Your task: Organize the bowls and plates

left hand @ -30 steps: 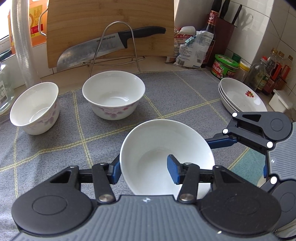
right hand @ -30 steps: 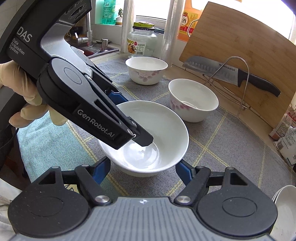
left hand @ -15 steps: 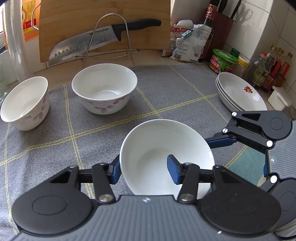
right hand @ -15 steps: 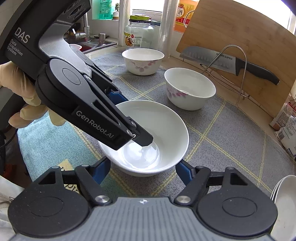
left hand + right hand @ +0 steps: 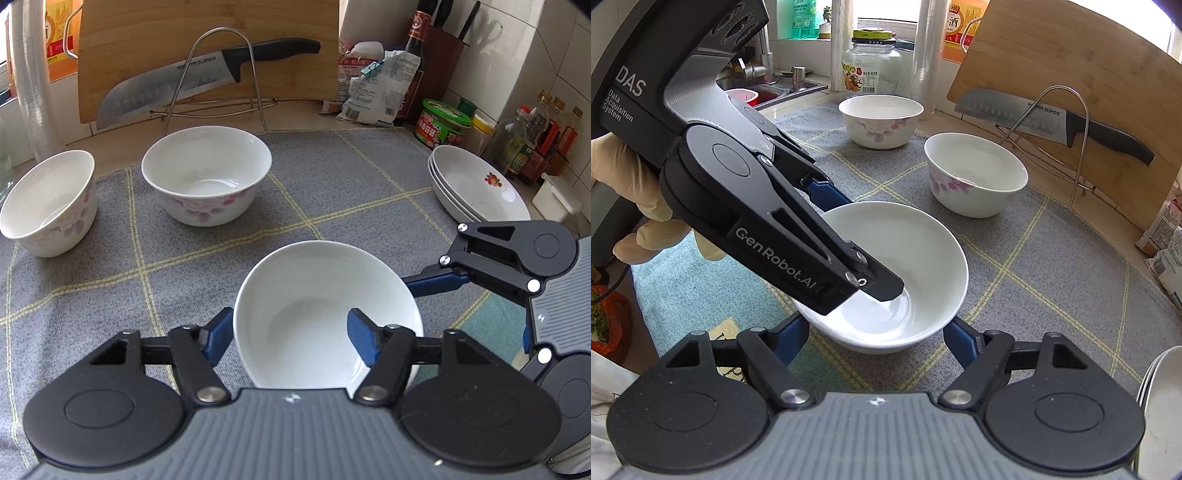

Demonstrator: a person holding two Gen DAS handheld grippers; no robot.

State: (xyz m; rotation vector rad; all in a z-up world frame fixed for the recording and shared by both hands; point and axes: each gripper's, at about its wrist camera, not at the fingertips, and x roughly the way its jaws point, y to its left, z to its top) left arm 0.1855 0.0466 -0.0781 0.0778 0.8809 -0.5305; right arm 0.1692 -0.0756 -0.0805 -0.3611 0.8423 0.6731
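We've got the plain white glazed ceramic bowl (image 5: pixel 314 295) near the table's front edge. Left tongs (image 5: pixel 291 332) straddle its rim, opening; right tongs (image 5: pixel 875 339) flank it outside, also opening, pads off. Slippery, fragile — grip rim.

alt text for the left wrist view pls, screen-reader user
The left gripper straddles the rim of a plain white bowl on a grey mat, jaws opening. Two floral bowls stand behind, stacked plates at right, the right gripper beside the bowl.
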